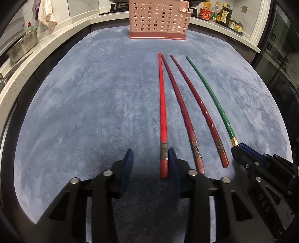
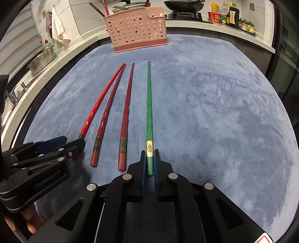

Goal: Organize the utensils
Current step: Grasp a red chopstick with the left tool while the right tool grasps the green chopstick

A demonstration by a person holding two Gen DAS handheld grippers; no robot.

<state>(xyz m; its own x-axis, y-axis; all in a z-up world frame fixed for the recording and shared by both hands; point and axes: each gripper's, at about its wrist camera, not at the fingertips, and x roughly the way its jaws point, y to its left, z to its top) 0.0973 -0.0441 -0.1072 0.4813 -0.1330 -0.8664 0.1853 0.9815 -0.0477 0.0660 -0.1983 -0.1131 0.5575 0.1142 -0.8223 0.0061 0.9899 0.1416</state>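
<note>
Four chopsticks are lying side by side on a blue-grey fuzzy mat (image 2: 205, 112), tips all pointing toward 12 o'clock at a pink perforated utensil basket (image 2: 137, 30) that's standing upright at the far edge of the mat. A few more chopsticks are already sticking out of the top of that basket.

In the right wrist view, the right gripper (image 2: 149, 158) is clamping the thick end of the green chopstick (image 2: 149, 104), jaws narrow, blue pads pressing on it just below its gold band. The rest of that stick is lying flat on the mat, running straight up to 12.

The left gripper (image 1: 150, 155) is sitting with its jaws partway apart, and the bright red chopstick (image 1: 161, 104) is lying just inside the finger at 3 o'clock, right up against that pad. The other pad is well clear of it, so nothing's actually being squeezed there.

Between the bright red and the green ones there's a dark red chopstick (image 1: 180, 104) and then a maroon chopstick (image 1: 200, 101), both untouched on the mat. The bright red and dark red tips are nearly meeting at the far end.

Off at 10 o'clock a steel colander (image 1: 22, 46) is sitting on the counter, and at 1 o'clock there's a row of sauce bottles (image 2: 227, 15).
</note>
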